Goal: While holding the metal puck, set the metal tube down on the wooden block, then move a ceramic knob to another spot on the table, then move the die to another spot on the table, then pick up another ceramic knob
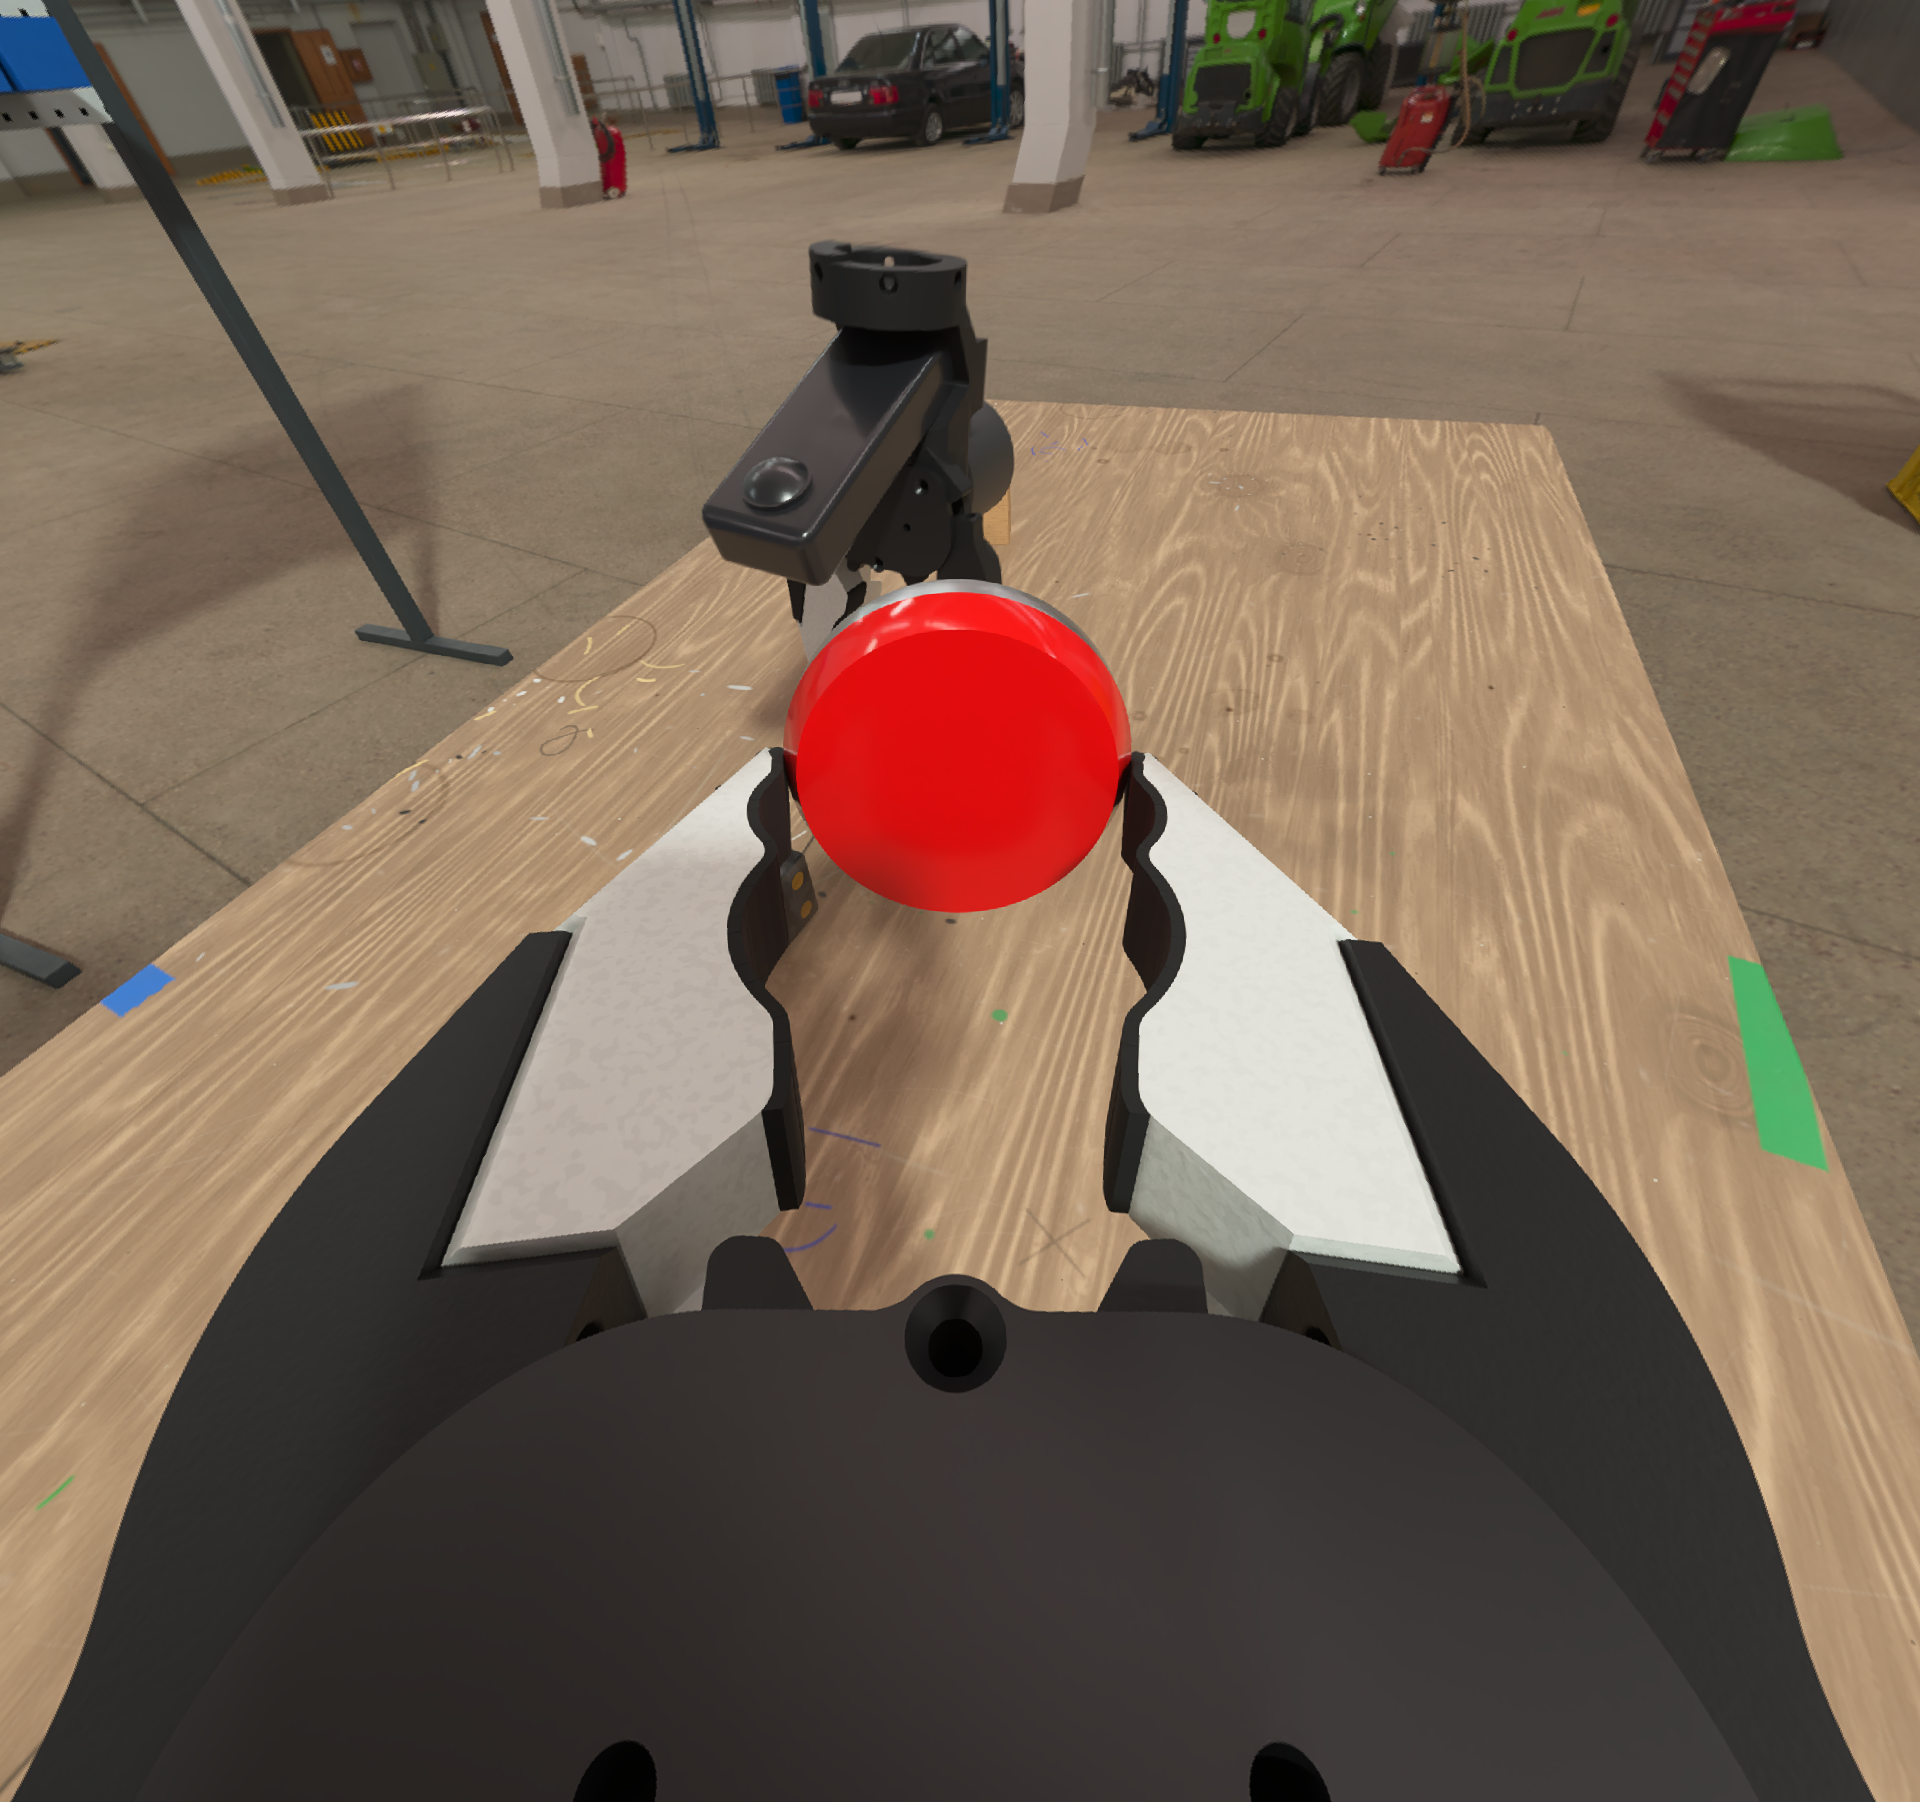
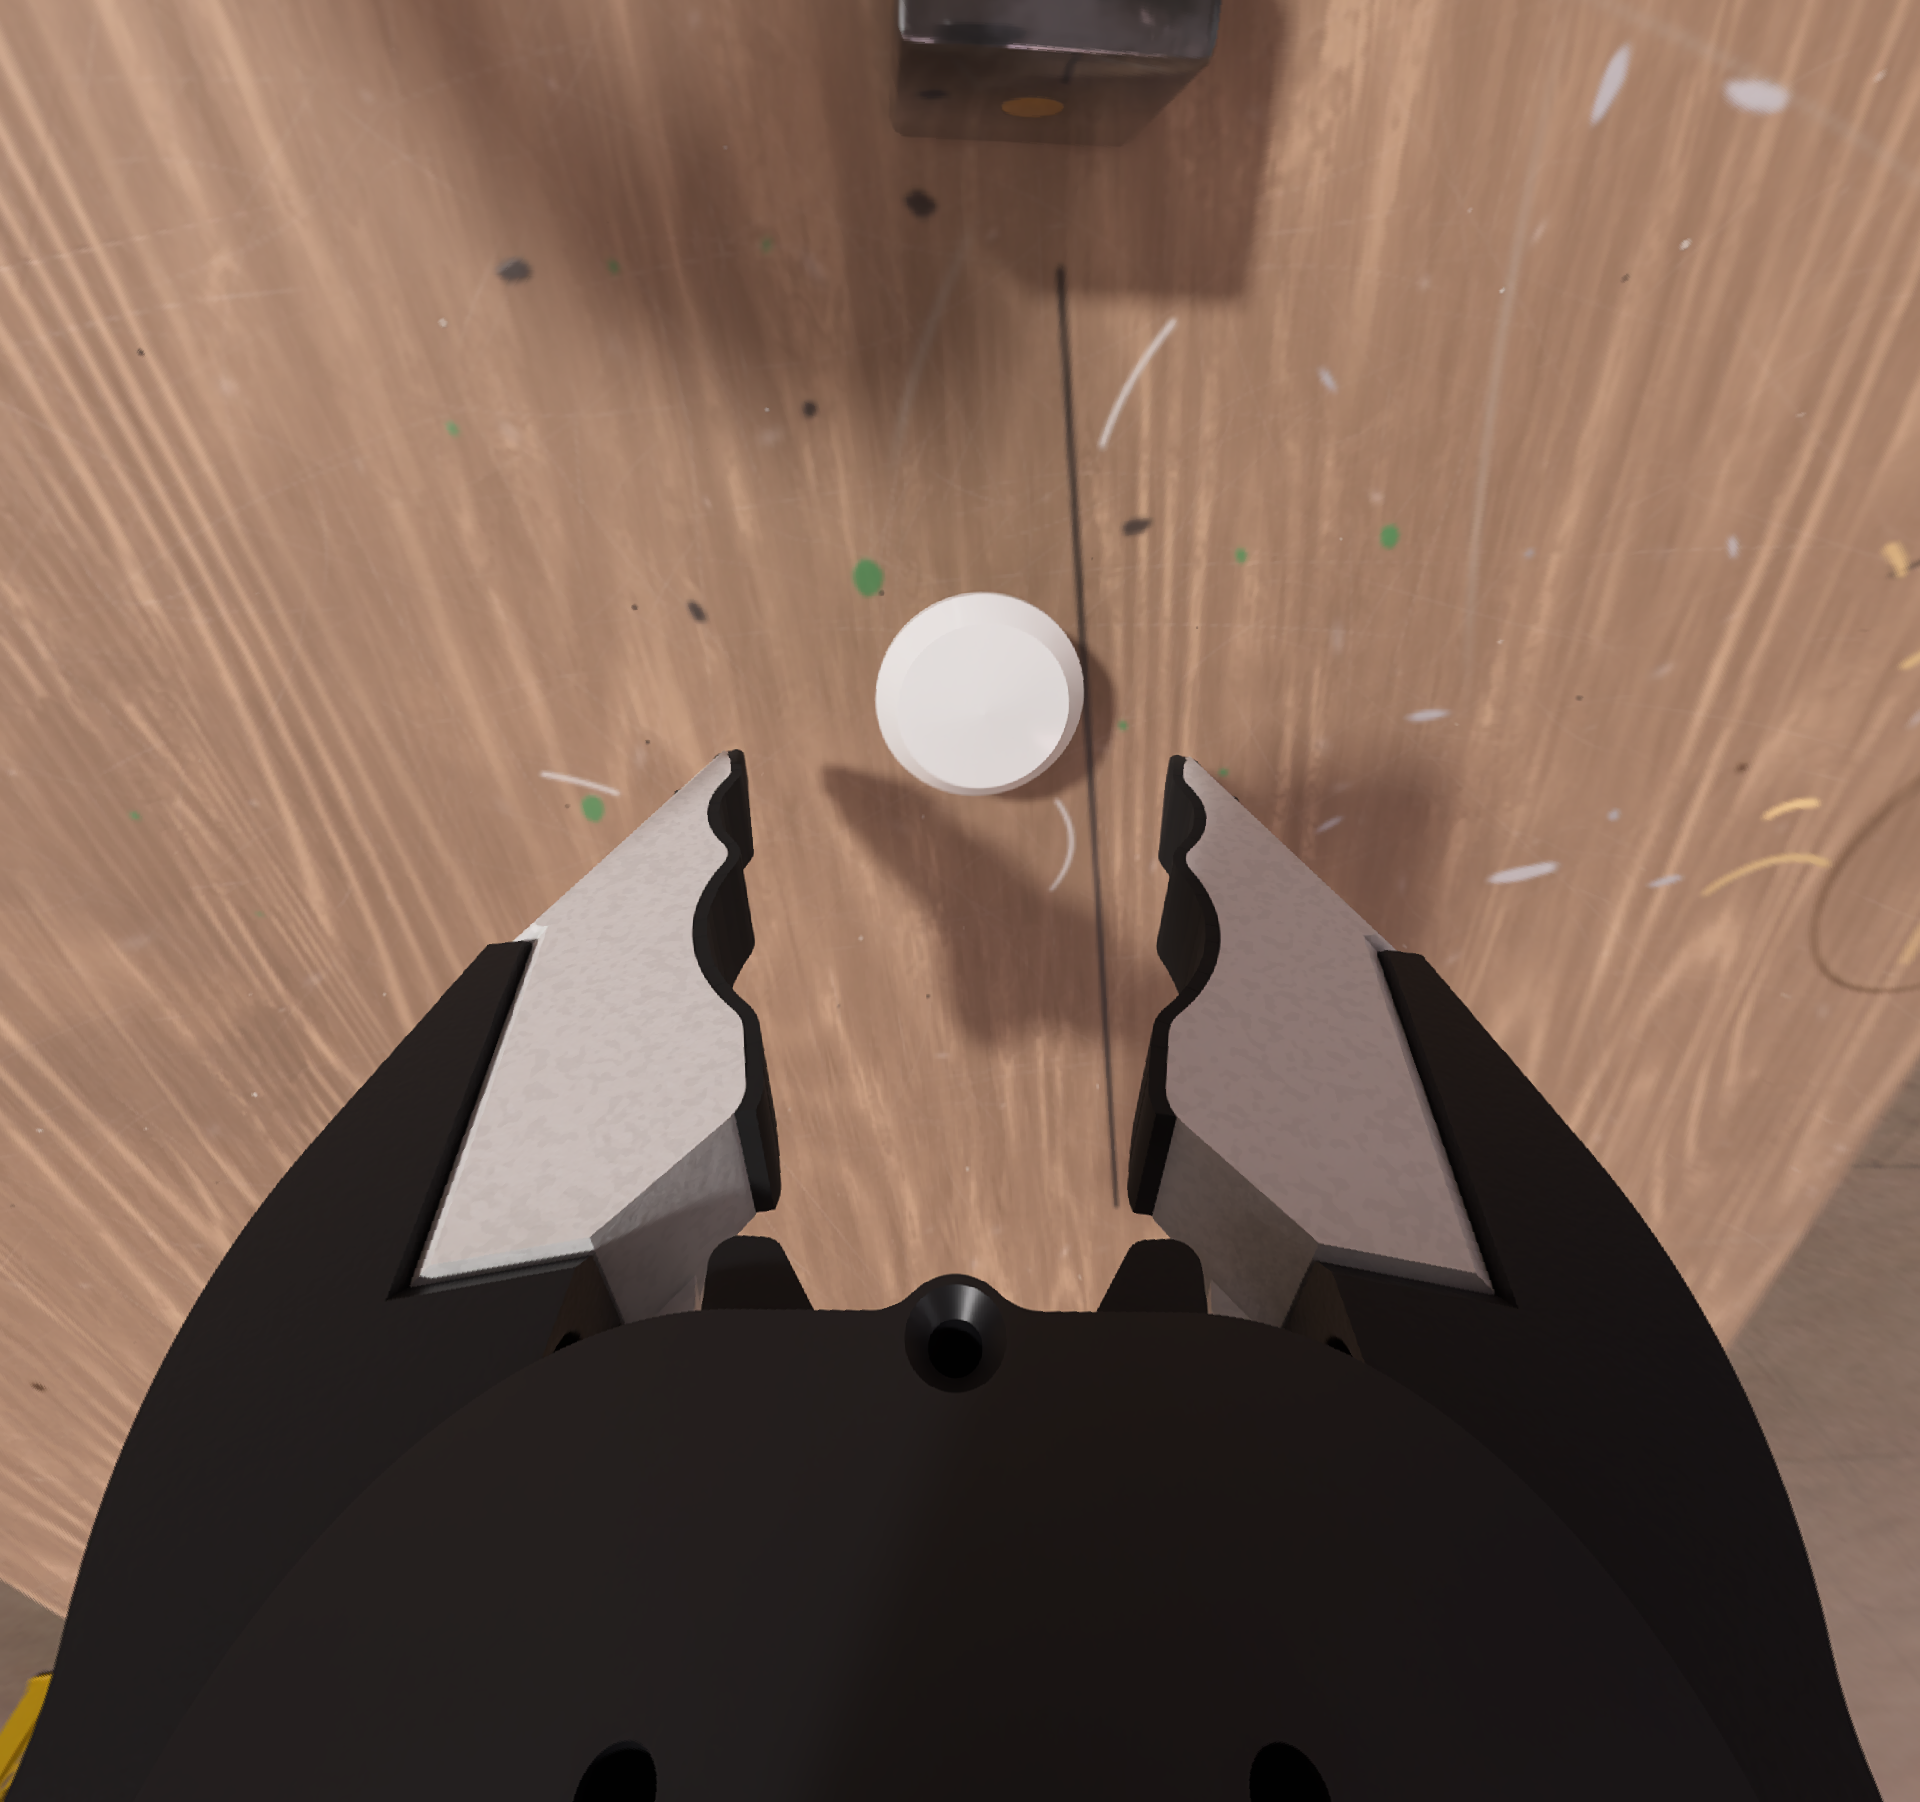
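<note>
Metal puck [image 1: 956, 765]: red disc with a silver rim, clamped edgewise between the fingertips of the left gripper [image 1: 956, 778] and raised clear of the table [image 1: 1351, 713].
Left gripper: jaws closed against opposite edges of the puck; flat red face turned toward the camera.
Right gripper [image 2: 956, 763]: jaws spread, nothing between them; pointed down at the tabletop.
Right gripper, as seen from the left wrist view [image 1: 873, 464]: dark body positioned just beyond the puck, over the table's far left part.
Ceramic knob [image 2: 977, 692]: white, round, resting on the table just ahead of the right fingertips and centred on the gap between them; not in contact with either finger.
Die [image 2: 1060, 7]: dark cube with gold pips, on the table well beyond the knob, partly cut by the top edge of the right wrist view.
Table: light wood grain, flecked with paint marks; green tape strip [image 1: 1777, 1066] near its right edge.
</note>
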### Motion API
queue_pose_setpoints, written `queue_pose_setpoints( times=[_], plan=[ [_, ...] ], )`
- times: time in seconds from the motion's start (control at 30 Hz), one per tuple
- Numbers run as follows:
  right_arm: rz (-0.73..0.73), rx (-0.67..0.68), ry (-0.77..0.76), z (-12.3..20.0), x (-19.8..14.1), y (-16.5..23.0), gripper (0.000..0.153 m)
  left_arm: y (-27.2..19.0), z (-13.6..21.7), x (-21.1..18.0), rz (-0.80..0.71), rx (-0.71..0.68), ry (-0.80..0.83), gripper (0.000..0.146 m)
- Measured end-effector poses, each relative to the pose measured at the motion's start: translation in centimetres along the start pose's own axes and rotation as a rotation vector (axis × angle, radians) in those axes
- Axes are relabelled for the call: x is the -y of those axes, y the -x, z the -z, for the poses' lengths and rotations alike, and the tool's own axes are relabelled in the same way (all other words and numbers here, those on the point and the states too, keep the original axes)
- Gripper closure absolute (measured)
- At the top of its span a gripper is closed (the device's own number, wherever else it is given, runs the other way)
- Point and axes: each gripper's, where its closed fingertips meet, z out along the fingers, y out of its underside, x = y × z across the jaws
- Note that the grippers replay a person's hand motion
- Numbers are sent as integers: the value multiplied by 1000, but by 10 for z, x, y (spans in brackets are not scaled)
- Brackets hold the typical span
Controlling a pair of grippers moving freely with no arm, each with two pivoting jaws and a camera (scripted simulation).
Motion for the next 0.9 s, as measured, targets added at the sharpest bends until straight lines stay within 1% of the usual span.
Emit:
queue_pose_setpoints(
  times=[0.13,0.17,0.23,0.33,0.4,0.47,0.6,0.77,0.83,0.9],
  plan=[
    [-31,44,-14,-13,2,-4,82,2,1,0,3,1,-1,81],
    [-37,54,-6,-15,2,-4,89,2,1,-1,3,1,0,81],
    [-60,73,17,-17,1,-5,109,2,1,0,3,1,-1,81],
    [-136,37,29,-7,-4,-13,110,2,2,1,0,1,-7,81],
    [-210,5,-3,14,-11,-18,110,1,2,2,1,-2,-12,81],
    [-296,-33,-37,41,-22,-24,110,-2,1,2,3,-10,-10,81],
    [-513,-103,-83,100,-57,-32,110,-9,-4,1,-13,-22,9,81],
    [-824,-206,-92,163,-127,-32,110,-15,-3,3,-32,-21,12,81],
    [-974,-218,-103,181,-159,-26,110,-15,-3,4,-29,-23,7,81],
    [-1119,-223,-108,191,-190,-17,110,-15,-3,4,-27,-26,5,81]
  ],
)
